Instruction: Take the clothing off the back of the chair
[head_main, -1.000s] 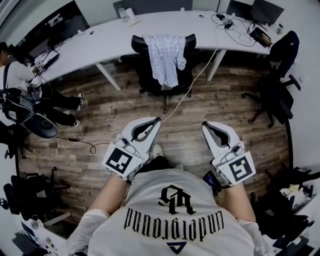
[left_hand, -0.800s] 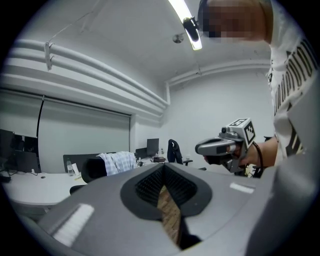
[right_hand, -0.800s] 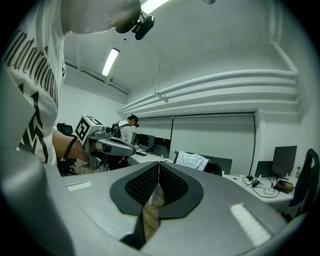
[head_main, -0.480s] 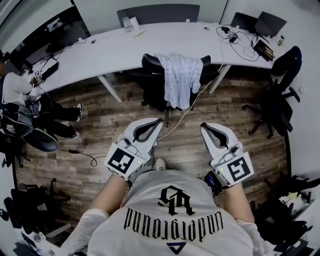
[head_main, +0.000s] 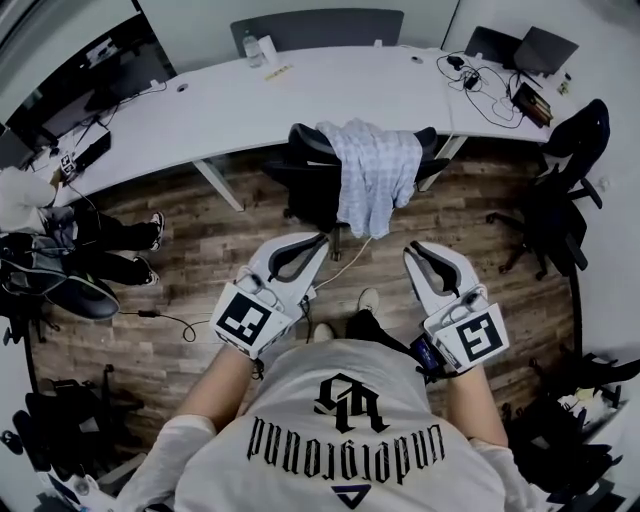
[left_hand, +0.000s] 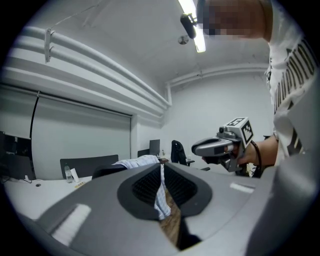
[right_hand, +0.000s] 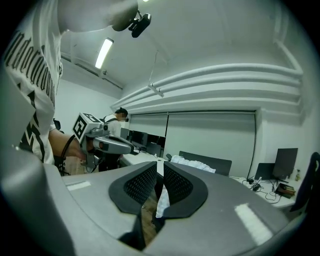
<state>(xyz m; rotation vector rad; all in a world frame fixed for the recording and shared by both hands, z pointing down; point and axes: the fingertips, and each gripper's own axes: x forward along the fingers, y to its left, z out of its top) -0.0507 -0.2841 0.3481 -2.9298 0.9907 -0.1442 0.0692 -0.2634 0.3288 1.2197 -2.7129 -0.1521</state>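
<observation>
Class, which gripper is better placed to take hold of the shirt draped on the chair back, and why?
Probably the right gripper: its jaws are opening and empty, while the left gripper is shut. Both stand short of the shirt on the chair.

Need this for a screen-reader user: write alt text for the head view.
A pale checked shirt hangs over the back of a black office chair at a curved white desk. Nearer, the person points both tools toward it: the left gripper shut, the right gripper with jaws opening and nothing between them.
</observation>
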